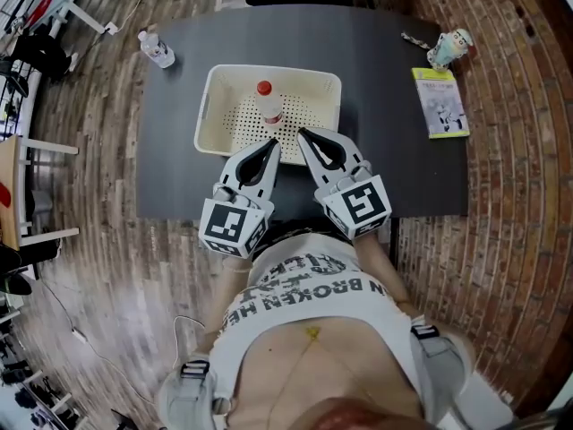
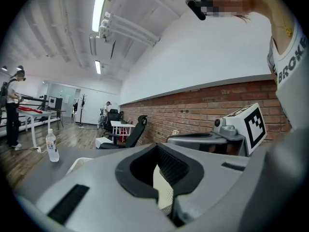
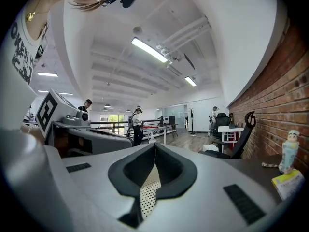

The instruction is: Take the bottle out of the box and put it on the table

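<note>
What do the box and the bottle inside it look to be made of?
The box looks like cream moulded plastic with a matt finish, going by its perforated floor and rounded rim. The bottle is apparently thin clear plastic, with a see-through body under a red cap, though it is too small here to rule out glass.

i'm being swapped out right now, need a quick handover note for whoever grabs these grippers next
Left gripper: shut, empty, tip over the box's near rim.
Right gripper: shut, empty, beside it at the same rim.
Bottle: red cap, upright inside the box, untouched.
Done: nothing yet; the bottle is not gripped.
Left to do: open a gripper, grasp the bottle, lift it out, stand it on the bare table.
</note>
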